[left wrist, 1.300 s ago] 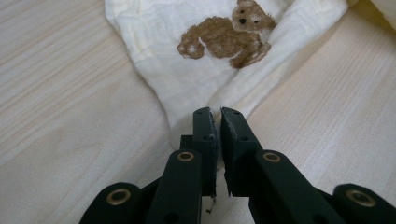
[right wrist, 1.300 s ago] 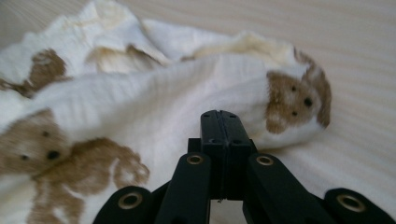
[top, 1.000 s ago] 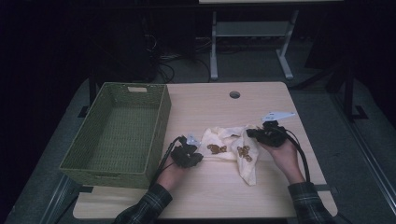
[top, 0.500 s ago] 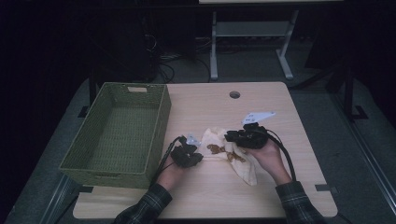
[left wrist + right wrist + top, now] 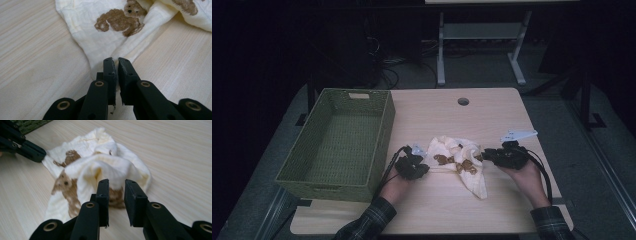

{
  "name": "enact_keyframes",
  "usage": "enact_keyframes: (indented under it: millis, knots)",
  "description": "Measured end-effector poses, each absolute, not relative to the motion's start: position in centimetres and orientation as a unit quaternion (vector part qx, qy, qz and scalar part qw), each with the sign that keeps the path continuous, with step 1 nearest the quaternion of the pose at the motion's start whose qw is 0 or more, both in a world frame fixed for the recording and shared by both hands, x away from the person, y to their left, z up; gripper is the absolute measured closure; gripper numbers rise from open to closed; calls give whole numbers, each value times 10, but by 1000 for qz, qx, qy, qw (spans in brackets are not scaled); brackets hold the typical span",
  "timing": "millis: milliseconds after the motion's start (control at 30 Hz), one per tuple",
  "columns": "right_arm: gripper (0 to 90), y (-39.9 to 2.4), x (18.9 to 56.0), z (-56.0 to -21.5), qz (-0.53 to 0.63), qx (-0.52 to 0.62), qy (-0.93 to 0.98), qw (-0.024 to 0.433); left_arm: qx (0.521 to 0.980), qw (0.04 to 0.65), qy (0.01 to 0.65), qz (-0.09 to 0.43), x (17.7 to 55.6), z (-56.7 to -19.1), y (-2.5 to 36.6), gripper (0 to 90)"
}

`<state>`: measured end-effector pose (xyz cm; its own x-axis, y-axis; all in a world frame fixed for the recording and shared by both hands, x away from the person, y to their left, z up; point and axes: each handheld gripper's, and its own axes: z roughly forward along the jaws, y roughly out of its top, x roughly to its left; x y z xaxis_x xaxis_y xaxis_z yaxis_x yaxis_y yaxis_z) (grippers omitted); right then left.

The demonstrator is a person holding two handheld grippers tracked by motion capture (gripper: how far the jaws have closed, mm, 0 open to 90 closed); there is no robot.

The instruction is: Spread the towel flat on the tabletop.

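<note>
I see the cream cloth (image 5: 458,161) printed with brown teddy bears lying crumpled on the tabletop (image 5: 492,115), a little nearer the person than the middle, with one long corner trailing toward the front edge. My left gripper (image 5: 116,65) is clenched on the cloth's left corner: in the left gripper view the jaws are nearly together with a thin fold of fabric pinched between them, and a bear print sits just beyond the tips. In the high view that gripper (image 5: 412,165) rests low at the cloth's left edge, just beside the green woven basket (image 5: 337,145) that stands at the left of the tabletop. My right gripper (image 5: 116,185) sits at the cloth's right side; its jaws have just been opening and now stand a little apart, with a bunched hump of cloth right in front of the tips and not pinched, so I read it as released. In the high view the right gripper (image 5: 507,156) lies just at the cloth's right edge. A round cable hole (image 5: 463,101) sits in the tabletop well beyond the cloth.
</note>
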<state>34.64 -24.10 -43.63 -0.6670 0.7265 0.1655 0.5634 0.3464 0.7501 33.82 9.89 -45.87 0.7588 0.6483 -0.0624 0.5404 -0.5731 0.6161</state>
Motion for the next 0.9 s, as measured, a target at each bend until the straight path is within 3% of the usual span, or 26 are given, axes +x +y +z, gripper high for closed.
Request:
enact_keyframes:
  millis: [400, 500, 533, 900]
  knots:
    - [656, -227, 351, -464, 384, 407, 825, 81, 884, 315, 335, 85, 338, -459, 99, 838]
    - [860, -219, 356, -466, 377, 411, 826, 82, 883, 316, 337, 85, 338, -459, 99, 840]
    - [881, -219, 357, -466, 375, 409, 828, 86, 885, 313, 334, 88, 338, -458, 99, 844]
    - [890, -260, 369, -438, 365, 440, 805, 161, 871, 339, 343, 91, 330, -443, 102, 853]
